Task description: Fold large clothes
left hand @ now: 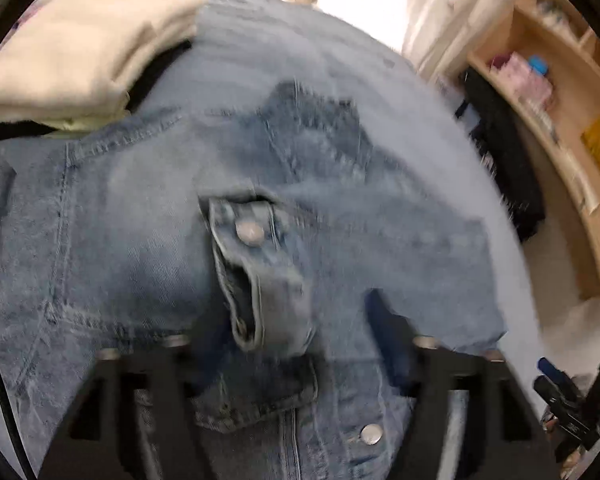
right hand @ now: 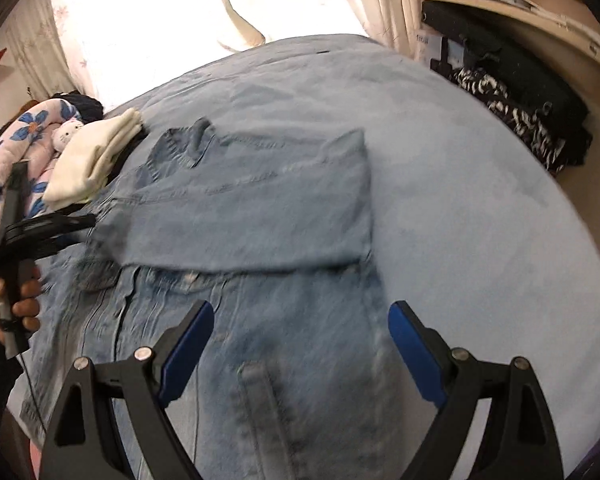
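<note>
Denim jacket (right hand: 260, 208) lies collar-away, sleeve folded crosswise (left hand-held gripper (right hand: 88, 222) pinching it; right hand-held gripper (right hand: 300, 344) spread).

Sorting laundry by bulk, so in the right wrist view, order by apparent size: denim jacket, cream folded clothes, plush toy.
1. denim jacket, though nearest the camera
2. cream folded clothes
3. plush toy, partly hidden

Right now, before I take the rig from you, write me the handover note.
Left gripper: at the denim jacket's cuff; the blur hides whether it grips.
Right gripper: open, empty, above the jacket's lower half.
The jacket lies on the blue bedspread, beside a folded cream stack.
Done: one sleeve is folded across the chest.
Left: the remaining folds.
</note>
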The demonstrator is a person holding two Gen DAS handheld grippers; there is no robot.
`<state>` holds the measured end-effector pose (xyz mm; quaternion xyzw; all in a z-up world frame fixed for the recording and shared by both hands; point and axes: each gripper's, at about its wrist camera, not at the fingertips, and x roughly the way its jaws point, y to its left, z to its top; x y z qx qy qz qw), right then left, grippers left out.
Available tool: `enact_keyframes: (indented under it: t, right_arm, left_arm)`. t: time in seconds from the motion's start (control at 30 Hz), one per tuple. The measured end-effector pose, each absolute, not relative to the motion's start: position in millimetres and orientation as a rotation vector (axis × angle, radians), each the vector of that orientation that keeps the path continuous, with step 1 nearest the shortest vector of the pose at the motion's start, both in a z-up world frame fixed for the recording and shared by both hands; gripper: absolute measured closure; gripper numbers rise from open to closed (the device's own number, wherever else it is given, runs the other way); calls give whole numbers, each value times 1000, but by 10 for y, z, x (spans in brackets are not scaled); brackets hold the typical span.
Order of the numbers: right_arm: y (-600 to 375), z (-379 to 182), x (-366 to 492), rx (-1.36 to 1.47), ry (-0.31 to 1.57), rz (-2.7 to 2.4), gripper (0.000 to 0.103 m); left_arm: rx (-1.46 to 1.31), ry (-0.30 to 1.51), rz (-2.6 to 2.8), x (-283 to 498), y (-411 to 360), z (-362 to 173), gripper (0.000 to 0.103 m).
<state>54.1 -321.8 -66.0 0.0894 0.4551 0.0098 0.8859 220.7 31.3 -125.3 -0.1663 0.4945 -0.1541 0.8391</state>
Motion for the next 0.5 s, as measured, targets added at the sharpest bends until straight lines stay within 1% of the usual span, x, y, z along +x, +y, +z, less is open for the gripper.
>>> enact_keyframes:
  t: [0.03, 0.1, 0.2, 0.37, 0.47, 0.5]
  right_arm:
    - [-3224, -626, 603, 175, 940, 19, 14]
    - [-3255, -570, 767, 135, 924, -6, 14]
    - [-3313, -567, 1061, 99, 921, -50, 14]
    - [-3473, -733, 1581, 137, 972, -73, 14]
    - [-3599, -833, 1869, 157, 995, -94, 14]
    - [-3652, -866, 1977, 172, 1002, -101, 14]
  left_arm:
    - [-365, 1026, -324, 2249, 364, -1232, 26]
    - [-375, 1028, -309, 2380, 444, -1226, 26]
    - [-384, 1085, -276, 2604, 487, -1370, 26]
    - [-485, 1169, -294, 2936, 473, -1670, 26]
    - [-518, 1192, -318, 3052, 380, -1755, 29]
    - [-510, 1187, -318, 3058, 356, -1746, 33]
